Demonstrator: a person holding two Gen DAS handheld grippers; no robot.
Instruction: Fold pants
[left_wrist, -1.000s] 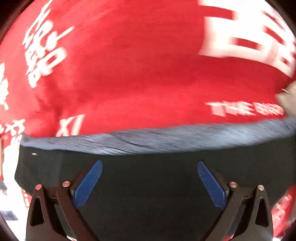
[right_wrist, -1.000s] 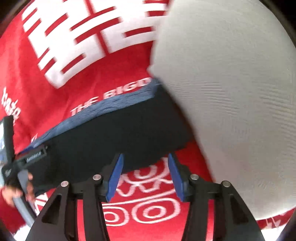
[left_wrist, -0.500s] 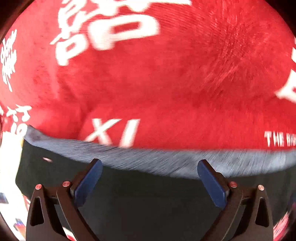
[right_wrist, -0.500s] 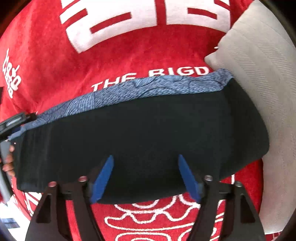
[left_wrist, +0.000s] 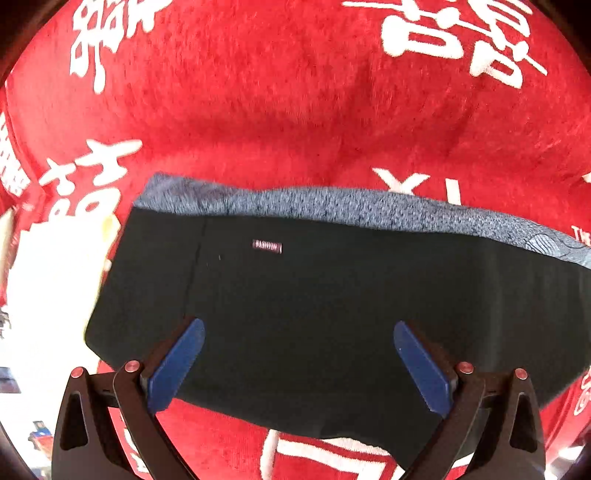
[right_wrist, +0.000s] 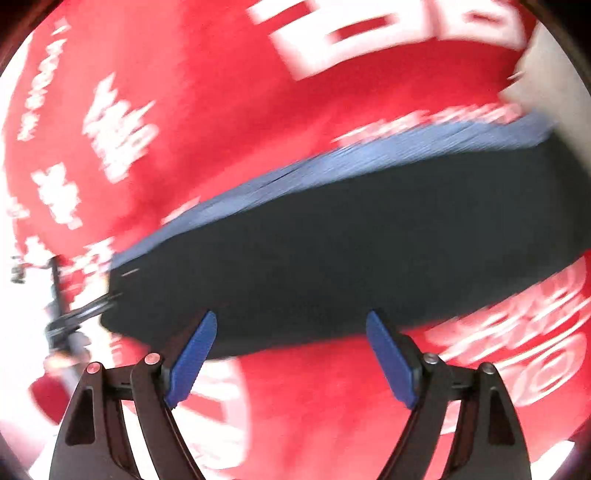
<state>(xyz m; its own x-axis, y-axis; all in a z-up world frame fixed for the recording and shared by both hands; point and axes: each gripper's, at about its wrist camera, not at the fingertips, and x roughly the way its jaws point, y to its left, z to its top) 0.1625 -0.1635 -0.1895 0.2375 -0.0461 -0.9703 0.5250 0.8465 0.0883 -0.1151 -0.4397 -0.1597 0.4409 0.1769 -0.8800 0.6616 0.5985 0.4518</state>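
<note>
Left wrist view: one folded pair of black fabric pants (left_wrist: 332, 295) with a blue-grey waistband is seen lying on one red printed blanket (left_wrist: 295, 110). The left gripper (left_wrist: 299, 354) is held above it, jaws spread, nothing pinched. The right gripper (right_wrist: 291, 350), jaws just widened, is likewise empty.

Both wrist views look steeply down from close above, past each gripper's fingers, sharing the folded dark pants (left_wrist: 332, 302) (right_wrist: 351, 251) on the red blanket (left_wrist: 295, 110) (right_wrist: 221, 129); right view blurred.

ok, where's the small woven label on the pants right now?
Left wrist view: the label sits left of centre on the black pants, just below their blue-grey band.
</note>
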